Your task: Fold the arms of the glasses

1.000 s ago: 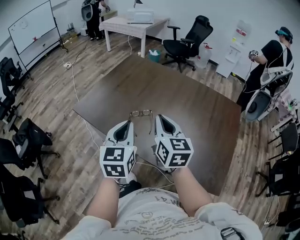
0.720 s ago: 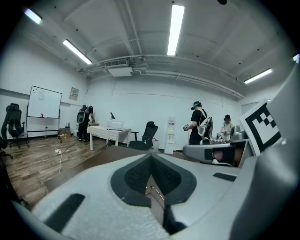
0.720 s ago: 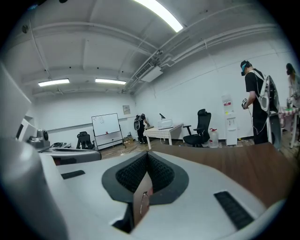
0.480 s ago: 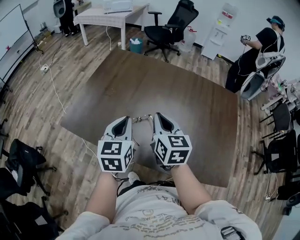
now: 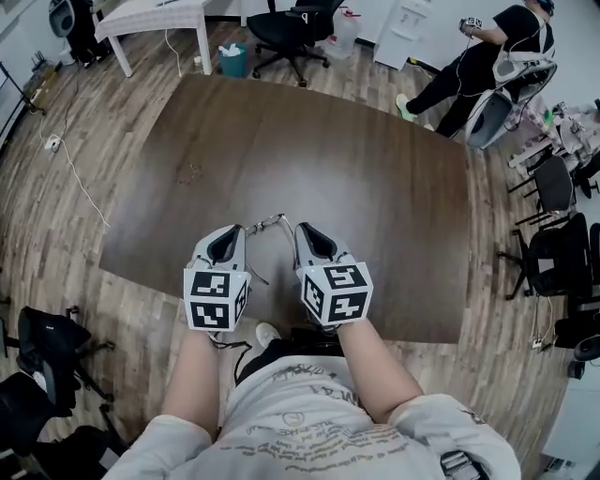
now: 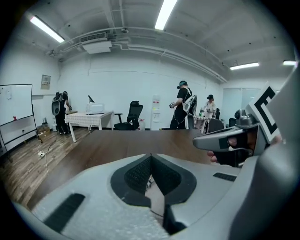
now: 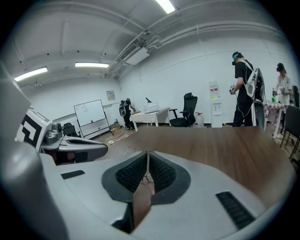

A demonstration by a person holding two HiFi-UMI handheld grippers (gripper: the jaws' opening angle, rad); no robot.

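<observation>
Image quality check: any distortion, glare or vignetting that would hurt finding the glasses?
Head view: fisheye bends the table edges; the glasses are tiny and thin. Left gripper view: ceiling strip light blown out, dark vignette corners. Right gripper view: same vignette, ceiling lines curved.

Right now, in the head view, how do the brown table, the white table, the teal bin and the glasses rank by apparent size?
1. brown table
2. white table, cut off by the frame edge
3. teal bin and glasses: about alike, and the glasses are nearer, so unranked.
</observation>
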